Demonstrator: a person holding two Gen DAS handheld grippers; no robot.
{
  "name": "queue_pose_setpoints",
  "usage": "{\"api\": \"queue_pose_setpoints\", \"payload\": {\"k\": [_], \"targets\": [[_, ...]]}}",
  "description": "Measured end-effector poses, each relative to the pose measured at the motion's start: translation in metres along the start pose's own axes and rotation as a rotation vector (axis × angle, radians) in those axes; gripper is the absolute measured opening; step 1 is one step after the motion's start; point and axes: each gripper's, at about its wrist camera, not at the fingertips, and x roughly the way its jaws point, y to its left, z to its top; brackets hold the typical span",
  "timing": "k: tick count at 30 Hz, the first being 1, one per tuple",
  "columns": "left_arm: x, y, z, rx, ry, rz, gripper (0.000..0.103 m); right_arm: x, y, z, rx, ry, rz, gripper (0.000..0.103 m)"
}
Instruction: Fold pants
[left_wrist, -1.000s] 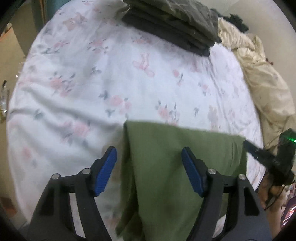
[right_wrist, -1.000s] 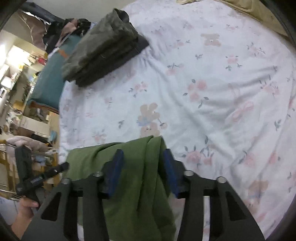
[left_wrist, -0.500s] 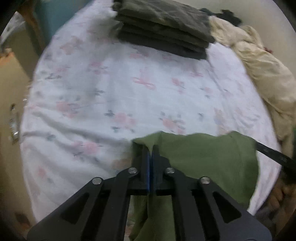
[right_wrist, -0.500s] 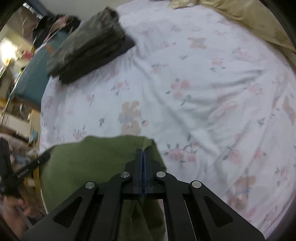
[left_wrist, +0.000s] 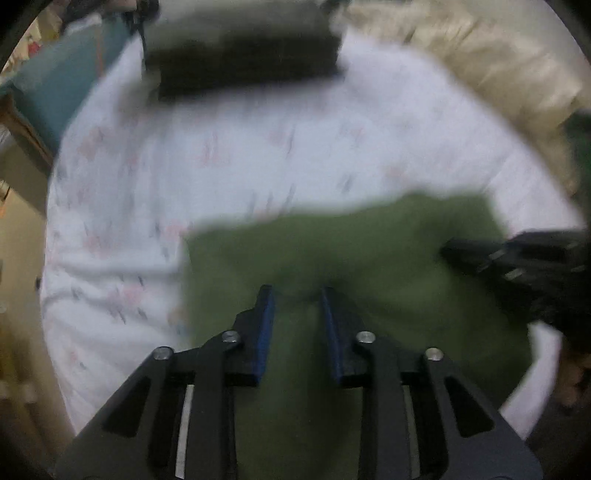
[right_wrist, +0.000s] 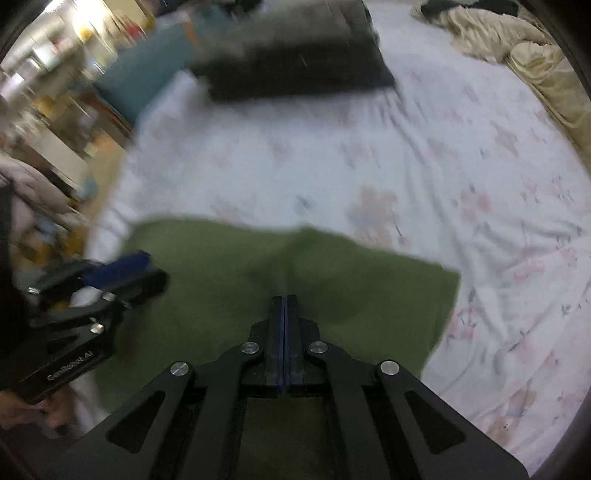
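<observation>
The green pants (left_wrist: 369, 258) lie folded flat on the white flowered bedsheet (left_wrist: 184, 166); they also show in the right wrist view (right_wrist: 332, 288). My left gripper (left_wrist: 297, 295) is open just over the pants, its blue pads apart, nothing between them. It shows at the left of the right wrist view (right_wrist: 122, 273). My right gripper (right_wrist: 283, 299) is shut, pads together, down on the green pants; whether cloth is pinched is hidden. It shows at the right of the left wrist view (left_wrist: 517, 258). Both views are blurred.
A stack of dark folded clothes (right_wrist: 295, 62) lies at the far side of the bed, also in the left wrist view (left_wrist: 243, 55). A beige crumpled blanket (right_wrist: 535, 62) lies at the far right. A teal cushion (right_wrist: 147, 74) is at the bed's far left edge.
Both grippers carried the green pants forward and lowered them flat on the sheet. My left gripper has opened and let go. My right gripper stays shut.
</observation>
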Motion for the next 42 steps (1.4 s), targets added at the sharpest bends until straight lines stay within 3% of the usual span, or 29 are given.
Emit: {"api": "queue_pose_setpoints", "payload": {"k": [1,3,6,8,9,10,12,14,15,19,23,24,25,26,27,28,29,31,35,39,42], "targets": [[0.016,0.001,-0.002,-0.004,0.065,-0.016,0.019,0.013,-0.006,-0.002,0.032,0.036,-0.008,0.0],[0.016,-0.007,-0.002,0.077,0.03,0.025,0.018,0.033,-0.012,-0.008,0.064,0.105,-0.006,0.0],[0.002,0.003,-0.001,0.004,0.013,0.006,0.022,0.023,0.0,-0.012,-0.028,0.052,-0.065,0.0],[-0.012,0.016,-0.003,-0.054,-0.011,-0.009,0.033,0.004,-0.006,-0.013,0.018,0.025,-0.001,0.0],[-0.027,0.028,-0.006,-0.103,-0.033,-0.023,0.051,-0.007,-0.009,-0.012,0.04,0.013,0.034,0.0],[-0.036,0.036,-0.009,-0.132,-0.052,-0.037,0.072,-0.022,-0.016,-0.012,0.065,-0.016,0.068,0.008],[-0.057,0.058,-0.019,-0.203,-0.113,-0.069,0.091,-0.05,-0.033,-0.013,0.124,-0.091,0.102,0.025],[-0.061,0.075,-0.027,-0.264,-0.12,-0.097,0.092,-0.065,-0.056,-0.019,0.228,-0.137,0.139,0.091],[-0.057,0.082,-0.03,-0.297,-0.101,-0.121,0.092,-0.068,-0.07,-0.026,0.306,-0.157,0.149,0.098],[-0.011,0.09,-0.051,-0.393,0.068,-0.279,0.092,-0.04,-0.113,-0.054,0.523,-0.082,0.211,0.098],[0.002,0.072,-0.055,-0.339,0.075,-0.315,0.09,0.004,-0.105,-0.063,0.523,0.074,0.281,0.095],[0.001,0.065,-0.053,-0.307,0.074,-0.359,0.066,0.017,-0.095,-0.065,0.496,0.136,0.327,0.091],[-0.001,0.06,-0.051,-0.285,0.089,-0.391,0.04,0.024,-0.086,-0.067,0.459,0.169,0.336,0.081],[-0.005,0.053,-0.049,-0.255,0.095,-0.374,0.033,0.024,-0.076,-0.067,0.409,0.167,0.3,0.063],[-0.011,0.047,-0.049,-0.216,0.08,-0.364,0.017,0.02,-0.066,-0.066,0.36,0.137,0.279,0.05],[-0.019,0.045,-0.049,-0.196,0.066,-0.357,0.013,0.013,-0.055,-0.064,0.323,0.108,0.282,0.028],[-0.031,0.044,-0.046,-0.194,0.045,-0.345,0.012,0.003,-0.047,-0.061,0.297,0.078,0.272,0.023],[-0.053,0.045,-0.039,-0.217,0.002,-0.384,0.011,-0.018,-0.036,-0.055,0.248,0.022,0.269,0.021],[-0.119,0.048,-0.011,-0.169,-0.156,-0.385,0.011,-0.067,-0.035,-0.03,0.246,-0.111,0.325,0.021],[-0.165,0.065,0.06,-0.152,-0.292,-0.345,0.011,-0.102,-0.031,0.034,0.199,-0.222,0.349,0.02],[-0.177,0.083,0.135,-0.146,-0.369,-0.3,0.012,-0.115,-0.026,0.112,0.14,-0.291,0.329,0.021]]}}
